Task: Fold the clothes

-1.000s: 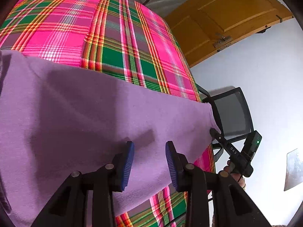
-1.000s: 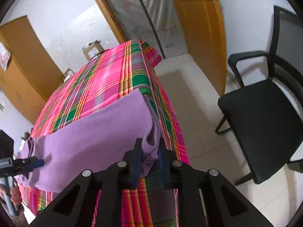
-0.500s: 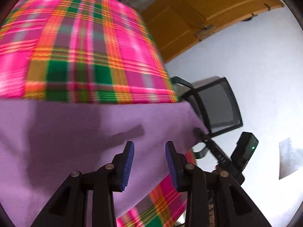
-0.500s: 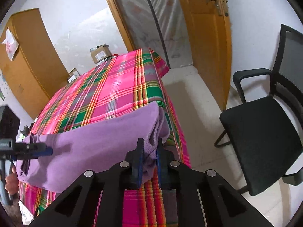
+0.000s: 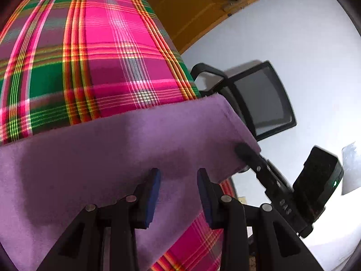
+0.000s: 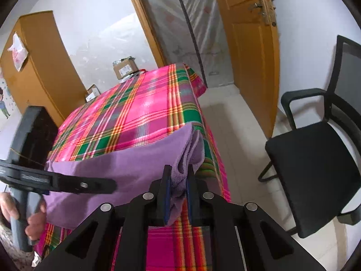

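Purple cloth [image 6: 117,171] folded in layers on my plaid-covered table [image 6: 144,117], near its chair-side edge, my right gripper [image 6: 177,180] clamped on its bunched corner, my left gripper [image 5: 178,187] with jaws apart over the flat purple surface, pinching nothing, black chair [image 6: 315,158] beside the table.

Garment [image 6: 117,171] on table [image 6: 144,117], at near edge; chair [image 6: 315,164] right of table.

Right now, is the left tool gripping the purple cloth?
No: the left tool stands open above the purple cloth, clamping nothing.
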A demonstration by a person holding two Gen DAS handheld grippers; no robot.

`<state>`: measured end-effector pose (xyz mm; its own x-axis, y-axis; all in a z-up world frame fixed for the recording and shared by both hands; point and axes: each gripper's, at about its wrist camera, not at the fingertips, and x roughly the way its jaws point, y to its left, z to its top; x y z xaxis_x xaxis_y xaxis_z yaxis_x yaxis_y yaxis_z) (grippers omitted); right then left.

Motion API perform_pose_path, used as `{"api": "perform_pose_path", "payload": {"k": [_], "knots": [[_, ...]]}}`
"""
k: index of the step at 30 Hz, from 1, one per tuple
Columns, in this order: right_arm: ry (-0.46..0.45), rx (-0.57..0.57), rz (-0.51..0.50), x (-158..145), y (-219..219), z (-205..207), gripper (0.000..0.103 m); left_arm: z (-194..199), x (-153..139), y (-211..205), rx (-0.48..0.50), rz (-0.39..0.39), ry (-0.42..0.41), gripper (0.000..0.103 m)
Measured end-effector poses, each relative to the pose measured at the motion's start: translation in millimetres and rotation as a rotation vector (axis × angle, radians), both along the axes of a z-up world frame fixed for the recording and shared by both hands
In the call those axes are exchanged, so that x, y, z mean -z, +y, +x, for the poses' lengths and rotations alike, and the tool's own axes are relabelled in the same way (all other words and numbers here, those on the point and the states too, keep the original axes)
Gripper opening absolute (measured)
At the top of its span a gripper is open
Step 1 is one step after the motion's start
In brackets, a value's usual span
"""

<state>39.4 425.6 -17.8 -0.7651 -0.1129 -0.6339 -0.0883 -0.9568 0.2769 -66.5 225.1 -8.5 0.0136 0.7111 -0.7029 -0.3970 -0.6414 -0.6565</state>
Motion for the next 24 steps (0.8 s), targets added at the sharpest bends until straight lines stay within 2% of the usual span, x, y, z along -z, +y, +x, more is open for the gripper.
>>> {"api": "perform_pose_path", "payload": {"k": [6,9,12,14,17,24], "knots": [[0.033,-0.033,0.020,-8,-11,2,0.012,-1,1,0,0.005,0.009,-0.004,0.034],[0.052,-0.054,0.026,-12,-17,4,0.012,-5,4,-5,-0.007,0.045,-0.045,0.034],[0.070,-0.082,0.051,-18,-27,7,0.012,-11,10,-14,-0.044,0.115,-0.121,0.034],[0.083,-0.106,0.068,-21,-34,10,0.012,-13,9,-20,-0.065,0.174,-0.143,0.034],[0.100,-0.142,0.092,-25,-46,13,0.012,-14,2,-26,-0.078,0.258,-0.151,0.034],[0.088,-0.213,0.099,-21,-68,7,0.012,-17,-9,-46,-0.126,0.370,-0.159,0.036]]}}
